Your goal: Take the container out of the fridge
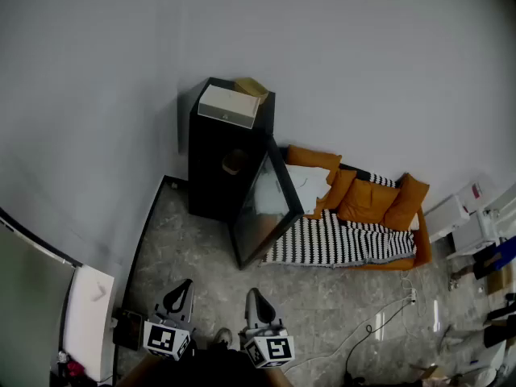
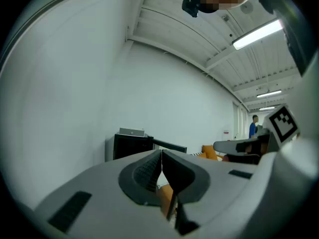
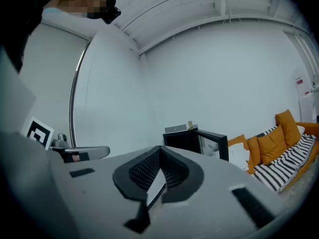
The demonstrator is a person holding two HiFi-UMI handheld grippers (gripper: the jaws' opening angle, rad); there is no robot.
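A black mini fridge (image 1: 218,164) stands against the wall, its glass door (image 1: 270,204) swung open to the right. Inside it a small brownish container (image 1: 234,163) shows dimly on a shelf. My left gripper (image 1: 184,285) and right gripper (image 1: 252,293) hang side by side at the bottom of the head view, well short of the fridge. The left gripper view has the fridge (image 2: 130,144) far off beyond the left gripper (image 2: 161,152), whose jaws meet with nothing between them. In the right gripper view the right gripper (image 3: 160,148) is likewise shut and empty, the fridge (image 3: 189,139) distant.
A white box (image 1: 230,105) lies on top of the fridge. An orange sofa (image 1: 363,204) with a striped blanket (image 1: 339,240) sits right of the open door. Cables (image 1: 379,321) trail over the floor at right, a white panel (image 1: 89,317) stands at left, and a person (image 2: 254,126) stands far off.
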